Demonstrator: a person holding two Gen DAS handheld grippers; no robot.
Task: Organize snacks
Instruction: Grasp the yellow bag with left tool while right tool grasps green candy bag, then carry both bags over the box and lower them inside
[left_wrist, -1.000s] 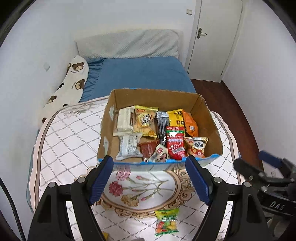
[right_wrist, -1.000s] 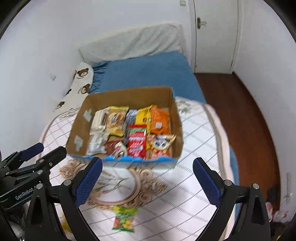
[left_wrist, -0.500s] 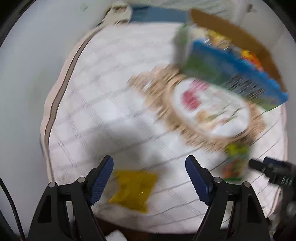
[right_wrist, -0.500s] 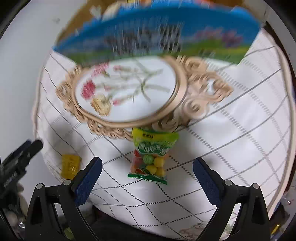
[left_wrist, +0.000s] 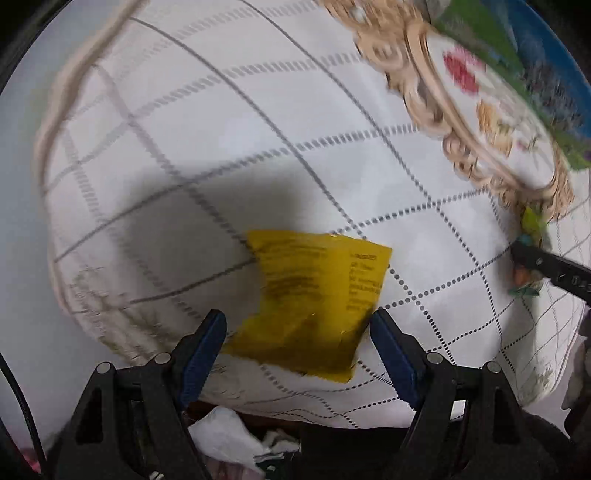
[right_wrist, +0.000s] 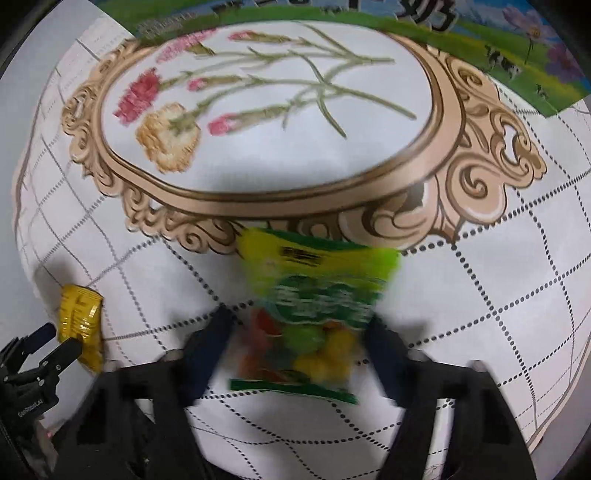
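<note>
Now we see the right gripper, its jaws just closing, astride the green candy bag below the tablecloth's floral medallion; contact unclear. Left of the medallion, our left gripper gapes around the yellow packet.

2 snack packets: 1 yellow packet, 1 green candy bag; 1 printed box; 2 grippers.
</note>
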